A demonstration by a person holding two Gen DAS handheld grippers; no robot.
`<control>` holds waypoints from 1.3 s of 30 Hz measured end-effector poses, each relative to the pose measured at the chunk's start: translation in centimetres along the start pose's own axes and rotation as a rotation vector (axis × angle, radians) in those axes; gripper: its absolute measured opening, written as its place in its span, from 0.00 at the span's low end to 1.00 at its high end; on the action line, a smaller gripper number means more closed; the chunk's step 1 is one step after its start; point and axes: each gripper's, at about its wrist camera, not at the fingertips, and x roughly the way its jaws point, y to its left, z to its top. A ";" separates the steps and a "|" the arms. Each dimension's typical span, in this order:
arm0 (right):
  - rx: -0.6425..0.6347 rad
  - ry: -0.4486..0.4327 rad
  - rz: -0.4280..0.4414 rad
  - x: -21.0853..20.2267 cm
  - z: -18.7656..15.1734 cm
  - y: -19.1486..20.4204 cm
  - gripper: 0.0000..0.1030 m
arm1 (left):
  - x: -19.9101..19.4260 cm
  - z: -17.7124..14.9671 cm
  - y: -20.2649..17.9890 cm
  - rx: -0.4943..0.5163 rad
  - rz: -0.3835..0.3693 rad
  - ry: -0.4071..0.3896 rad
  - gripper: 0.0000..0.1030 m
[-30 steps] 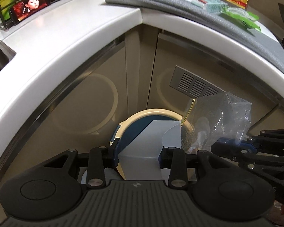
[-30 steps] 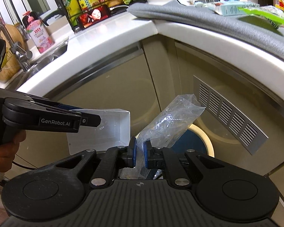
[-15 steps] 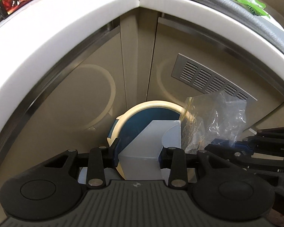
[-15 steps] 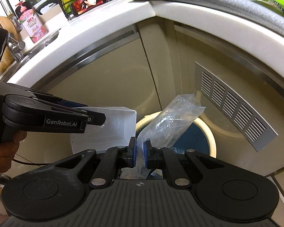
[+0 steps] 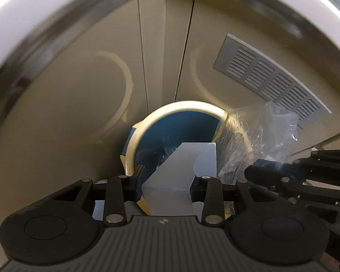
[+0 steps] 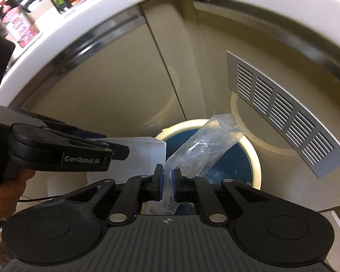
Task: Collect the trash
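Both tools have dropped from desk height to just above the round cream-rimmed bin with blue liner; the desk top is now nearly out of frame. Left tool clamps the white folded card box; right tool pinches the crumpled clear plastic bag. Both pieces hang over the bin mouth, so release looks next.
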 end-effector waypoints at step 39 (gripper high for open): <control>0.122 0.008 -0.044 -2.2 0.1 -1.9 0.74 | -1.8 -1.1 1.3 0.019 0.061 0.023 0.93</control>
